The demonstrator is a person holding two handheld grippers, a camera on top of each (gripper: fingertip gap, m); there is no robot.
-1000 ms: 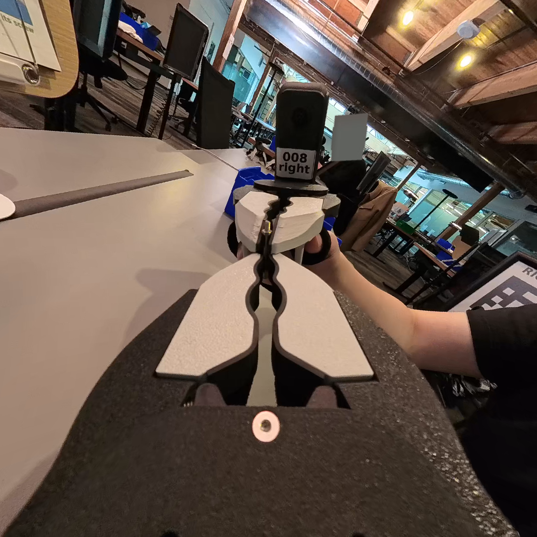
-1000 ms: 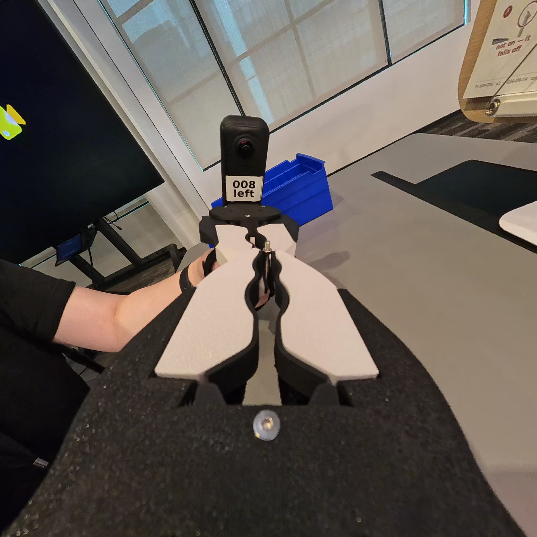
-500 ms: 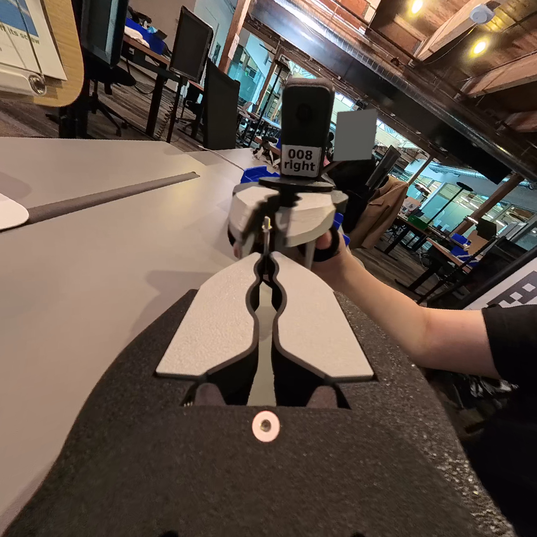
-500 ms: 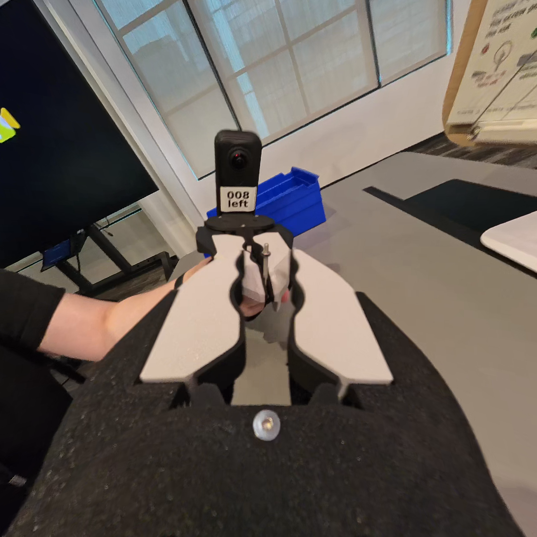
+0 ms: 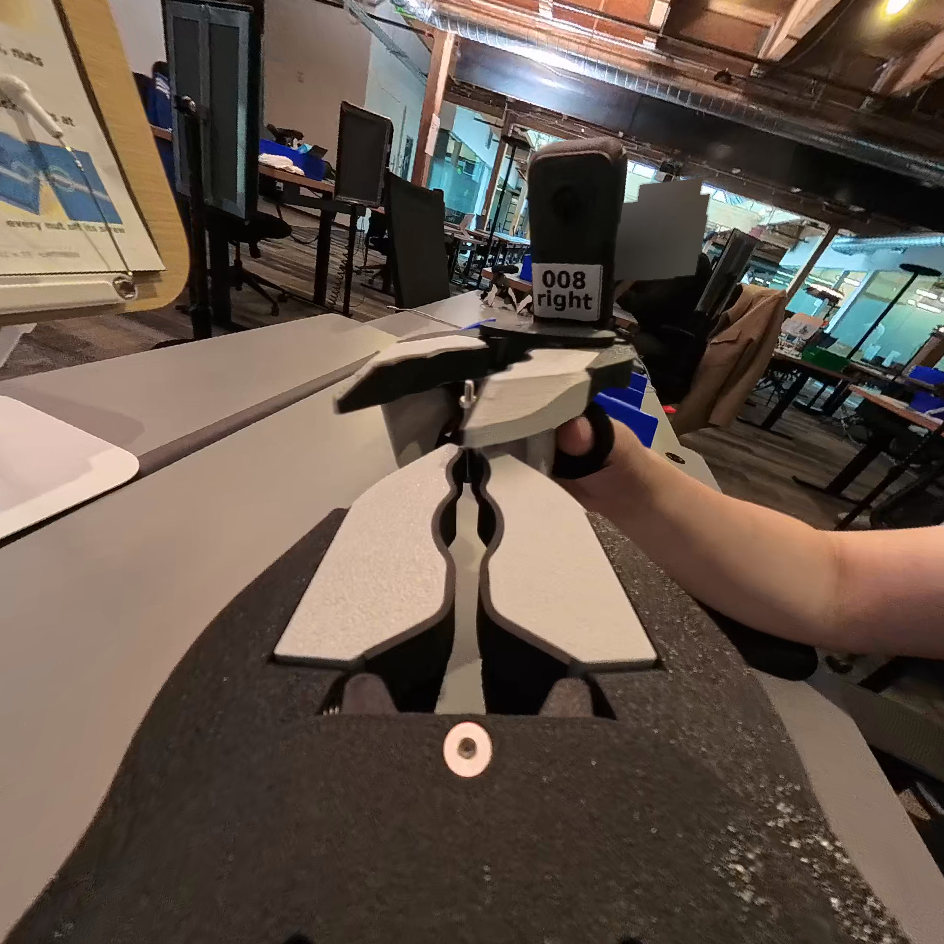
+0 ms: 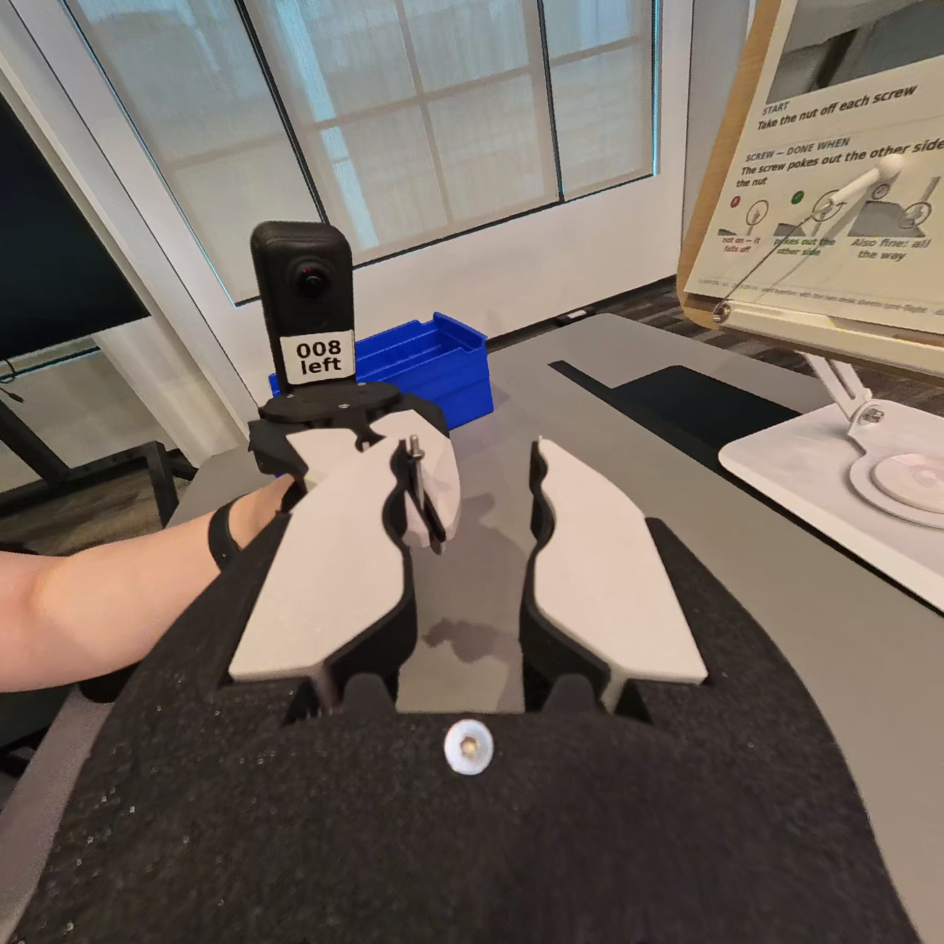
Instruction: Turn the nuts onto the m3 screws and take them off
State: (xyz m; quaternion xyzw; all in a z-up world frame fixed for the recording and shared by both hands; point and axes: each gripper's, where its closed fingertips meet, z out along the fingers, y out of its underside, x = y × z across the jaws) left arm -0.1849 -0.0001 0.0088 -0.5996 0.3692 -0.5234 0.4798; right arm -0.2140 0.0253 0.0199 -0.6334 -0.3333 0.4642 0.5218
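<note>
Two pairs of tongs facing each other above a grey desk [image 5: 153, 511].

Seen from the left wrist, leftmost, a printed instruction sheet [image 5: 46, 153] on a wooden board, text and blue diagrams on it, above a white stand base [image 5: 51, 459]. At centre, left tongs [image 5: 466, 462] pinched narrow on a slim silver screw [image 5: 466, 401], shaft between the tips, head showing against the other pair opposite. Above that, a black camera [image 5: 574, 214] bearing a white printed label. Farther right, blue bins [image 5: 623, 408] and a hand [image 5: 603, 459] on the handle.

Seen from the right wrist, leftmost, a dark screen [image 6: 51, 230], then a forearm, then a second black camera with its own white label, in front of a blue bin. Screw upright, well above the desk, clamped between both pads of the left tongs. Right tongs [image 6: 467, 452] spread wide, nothing pressed between the pads, screw close by the left-hand finger. Rightmost, a black mat [image 6: 715, 403] and the sheet on its stand, with printed lines and small drawings.
</note>
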